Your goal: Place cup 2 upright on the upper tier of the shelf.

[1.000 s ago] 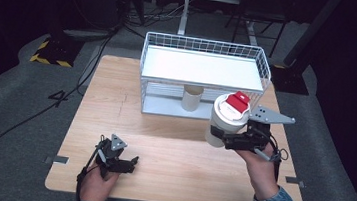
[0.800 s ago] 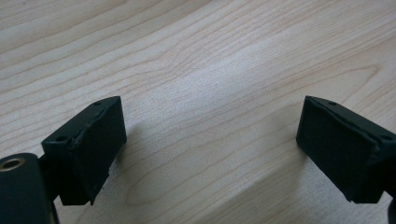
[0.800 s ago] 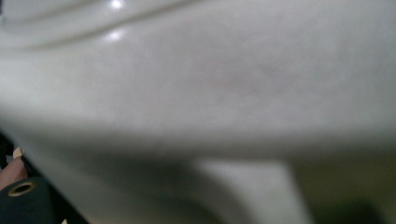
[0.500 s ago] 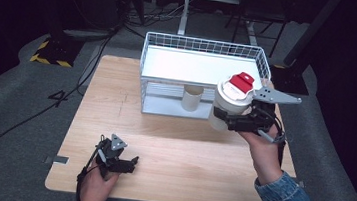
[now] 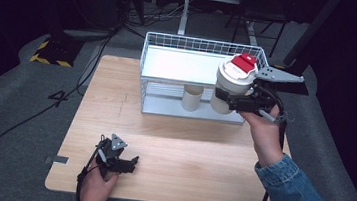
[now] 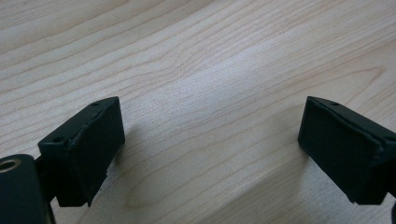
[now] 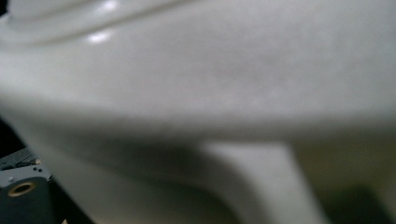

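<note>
A large digit "4" is marked in dark strokes on the grey carpeted floor, at the middle left of the high view, just off the left edge of the light wooden table. Farther up at the left lies a black mat edged with yellow-and-black hazard stripes, a warning marking without words. No other writing can be read.

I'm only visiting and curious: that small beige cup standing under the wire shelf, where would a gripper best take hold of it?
Probably around the beige cup's round side wall, coming in level from the table's near edge. It stands upright under the wire shelf's white deck, so nothing can reach it from above, and the front is open.
</note>
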### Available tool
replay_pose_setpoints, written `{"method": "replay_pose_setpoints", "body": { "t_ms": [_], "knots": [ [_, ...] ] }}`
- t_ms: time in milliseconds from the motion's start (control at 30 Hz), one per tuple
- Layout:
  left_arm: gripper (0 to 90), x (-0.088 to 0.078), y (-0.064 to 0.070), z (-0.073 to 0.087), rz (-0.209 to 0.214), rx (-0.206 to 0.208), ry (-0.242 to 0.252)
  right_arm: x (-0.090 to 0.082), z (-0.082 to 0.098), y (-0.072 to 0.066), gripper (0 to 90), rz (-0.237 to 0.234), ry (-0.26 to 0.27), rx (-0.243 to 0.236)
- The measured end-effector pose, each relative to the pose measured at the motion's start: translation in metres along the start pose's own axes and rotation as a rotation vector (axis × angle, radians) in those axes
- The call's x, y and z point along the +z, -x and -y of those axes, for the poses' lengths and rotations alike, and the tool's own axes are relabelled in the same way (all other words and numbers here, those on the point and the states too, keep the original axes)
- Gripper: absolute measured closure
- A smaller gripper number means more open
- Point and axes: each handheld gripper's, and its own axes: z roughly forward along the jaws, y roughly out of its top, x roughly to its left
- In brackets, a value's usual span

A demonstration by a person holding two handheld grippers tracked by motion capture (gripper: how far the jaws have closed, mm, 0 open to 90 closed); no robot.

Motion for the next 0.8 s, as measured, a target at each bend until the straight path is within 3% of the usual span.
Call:
{"method": "replay_pose_setpoints", "body": {
  "t_ms": [367, 800],
  "knots": [
    [7.2, 0.002, 0.0, -0.001, -0.002, -0.004, 0.001, 0.015, -0.021, 0.015, 9.3, 0.059, 0.004, 0.007],
    [6.1, 0.003, 0.0, -0.003, -0.003, -0.002, -0.002, 0.037, -0.044, 0.039, 9.3, 0.117, 0.026, 0.049]
  ]
}}
